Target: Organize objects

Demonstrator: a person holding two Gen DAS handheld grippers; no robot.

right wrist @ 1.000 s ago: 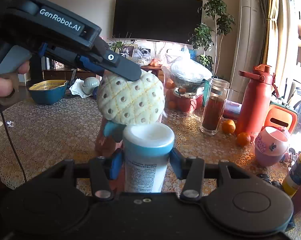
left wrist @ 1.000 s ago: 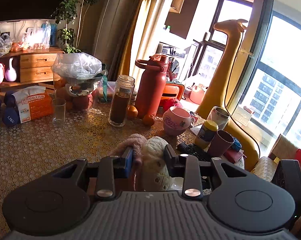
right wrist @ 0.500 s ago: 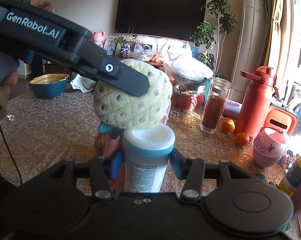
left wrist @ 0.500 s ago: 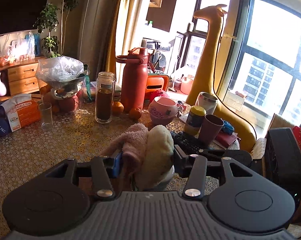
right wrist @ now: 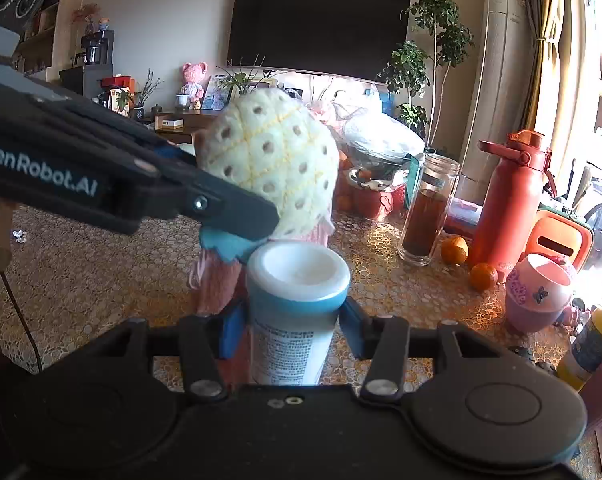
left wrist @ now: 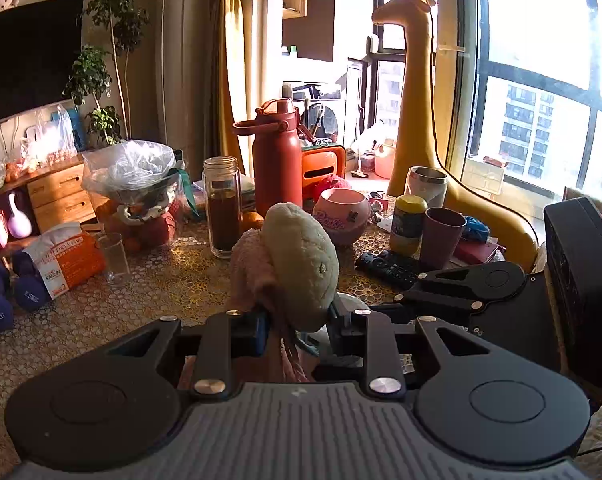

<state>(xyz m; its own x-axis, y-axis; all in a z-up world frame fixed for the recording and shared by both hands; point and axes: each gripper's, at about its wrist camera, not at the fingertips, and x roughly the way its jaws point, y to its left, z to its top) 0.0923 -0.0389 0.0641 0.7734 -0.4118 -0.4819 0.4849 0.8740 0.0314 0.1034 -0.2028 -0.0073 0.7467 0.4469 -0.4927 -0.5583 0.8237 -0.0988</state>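
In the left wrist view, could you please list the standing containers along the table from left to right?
Clear drinking glass → tall glass jar of dark liquid → red insulated bottle → pink round pot → yellow-lidded jar → mauve plastic cup.

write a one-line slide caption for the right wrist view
Right gripper clamps a blue-capped bottle upright while the left gripper holds a pineapple plush toy just behind it.

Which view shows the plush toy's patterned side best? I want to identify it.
The right wrist view: the plush toy shows its cream, dotted, yellow-stitched face, teal collar and pink body, clamped by the left gripper. The left wrist view shows only the toy's plain rounded edge and pink fuzzy back between its fingers.
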